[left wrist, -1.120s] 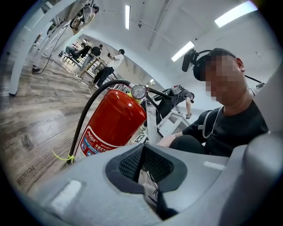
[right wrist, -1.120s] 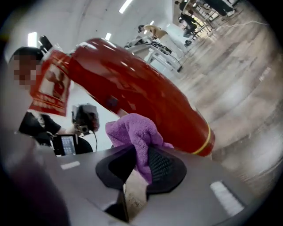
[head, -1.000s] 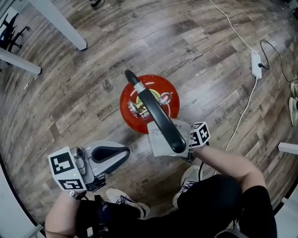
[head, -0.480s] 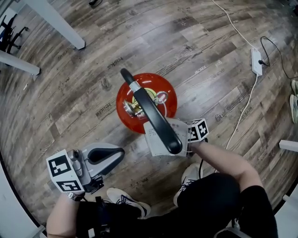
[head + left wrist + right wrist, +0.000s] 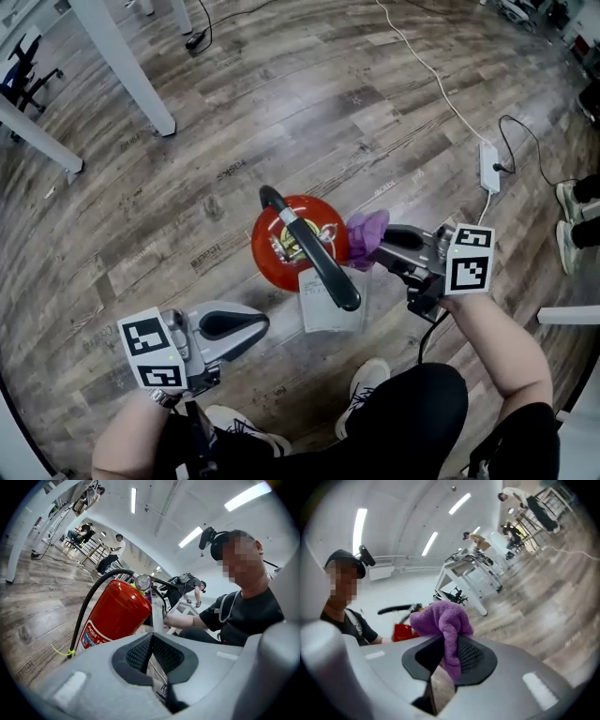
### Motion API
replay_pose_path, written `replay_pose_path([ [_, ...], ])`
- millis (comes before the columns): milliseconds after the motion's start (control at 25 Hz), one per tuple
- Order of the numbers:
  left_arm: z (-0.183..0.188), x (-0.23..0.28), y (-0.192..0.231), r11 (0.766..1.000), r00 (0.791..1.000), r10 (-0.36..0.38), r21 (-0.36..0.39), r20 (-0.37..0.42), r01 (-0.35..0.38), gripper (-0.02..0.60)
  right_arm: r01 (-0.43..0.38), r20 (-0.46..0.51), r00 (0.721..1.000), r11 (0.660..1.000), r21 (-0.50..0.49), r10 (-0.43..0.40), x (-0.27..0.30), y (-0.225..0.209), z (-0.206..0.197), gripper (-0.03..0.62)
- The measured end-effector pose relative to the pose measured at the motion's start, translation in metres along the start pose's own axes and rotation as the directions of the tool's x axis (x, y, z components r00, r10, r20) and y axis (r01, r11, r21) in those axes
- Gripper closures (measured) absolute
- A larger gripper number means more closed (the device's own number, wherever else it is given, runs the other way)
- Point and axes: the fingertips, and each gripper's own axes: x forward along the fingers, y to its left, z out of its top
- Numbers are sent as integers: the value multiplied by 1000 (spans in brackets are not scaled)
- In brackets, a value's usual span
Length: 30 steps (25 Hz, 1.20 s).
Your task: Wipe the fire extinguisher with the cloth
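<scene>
Lower left of the head view: my left gripper (image 5: 246, 325), jaws clenched together on nothing, points toward the extinguisher (image 5: 267, 255). Centre right: my right gripper (image 5: 382, 242) grasps the purple cloth (image 5: 366, 234), which bunches past the jaws just beside the extinguisher's right shoulder; I cannot tell whether they touch. The red extinguisher stands upright on the wood floor (image 5: 187, 187) at frame centre, with a black lever (image 5: 314, 253) on top and a paper tag (image 5: 328, 305) below it in frame. Beyond: a power strip (image 5: 489, 167) at upper right and white table legs (image 5: 120, 61) at upper left.
</scene>
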Motion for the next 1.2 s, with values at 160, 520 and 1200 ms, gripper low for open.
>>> replay_pose_path([
  [160, 8, -1, 5, 1000, 1000, -2, -2, 27, 2, 581, -108, -146, 987, 951, -289, 68, -10, 67, 73, 522],
  [520, 25, -12, 10, 1000, 996, -20, 10, 92, 19, 581, -452, -637, 771, 703, -549, -2, 1, 190, 69, 520],
  [1200, 24, -18, 4, 997, 995, -49, 58, 92, 44, 581, -502, -771, 535, 605, -618, -344, 99, 114, 63, 522],
])
